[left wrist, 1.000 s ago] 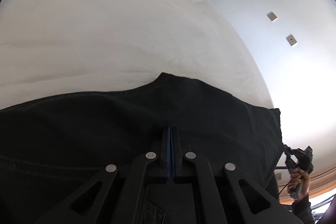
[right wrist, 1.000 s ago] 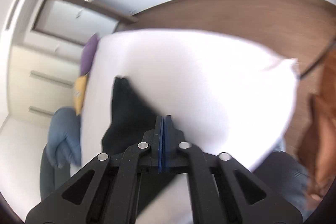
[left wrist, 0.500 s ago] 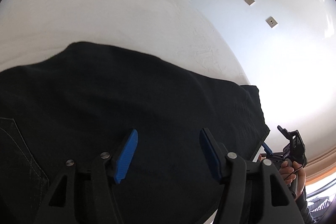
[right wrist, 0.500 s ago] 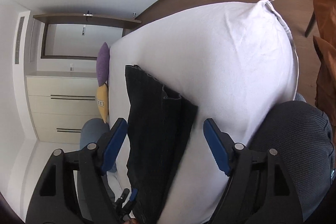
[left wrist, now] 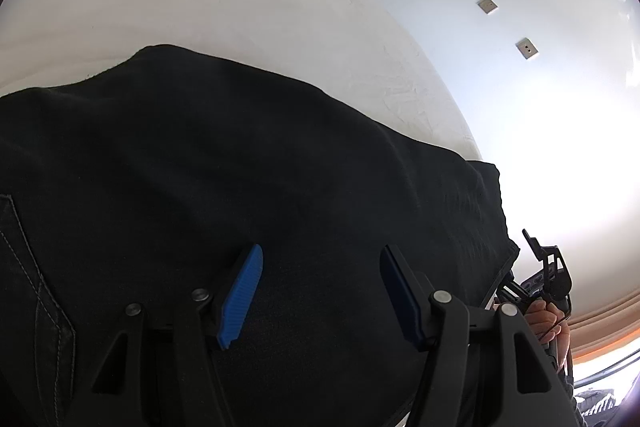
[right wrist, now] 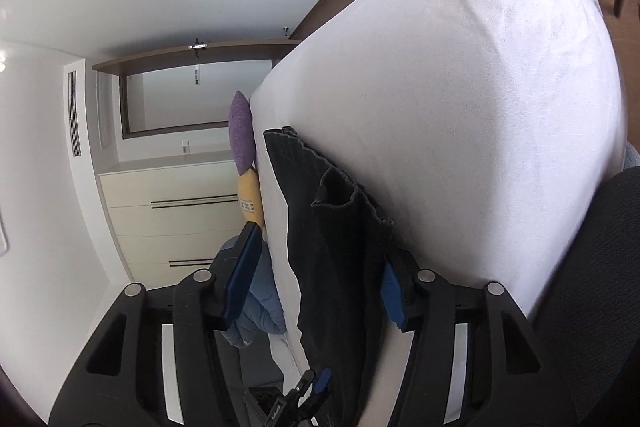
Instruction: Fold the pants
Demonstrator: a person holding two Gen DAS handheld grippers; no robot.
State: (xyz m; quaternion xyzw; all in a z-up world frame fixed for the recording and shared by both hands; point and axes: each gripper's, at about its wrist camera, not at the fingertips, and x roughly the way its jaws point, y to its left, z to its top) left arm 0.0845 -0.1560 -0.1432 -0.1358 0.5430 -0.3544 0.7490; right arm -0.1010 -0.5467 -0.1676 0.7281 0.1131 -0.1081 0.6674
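The black pants (right wrist: 340,227) lie on the white bed (right wrist: 480,107), long axis toward twelve o'clock from the right gripper (right wrist: 316,279), whose jaws are closing around the hem edge, while the left gripper (left wrist: 320,291) hovers spread over the cloth.

- A bedroom in a home.
- A wide bed (right wrist: 460,107) under a white sheet fills most of both views.
- Purple cushion (right wrist: 241,133) and yellow cushion (right wrist: 250,201) lie at its far end.
- Cream chest of drawers (right wrist: 172,219) against the wall.
- Wall switches (left wrist: 507,27) on white paint.
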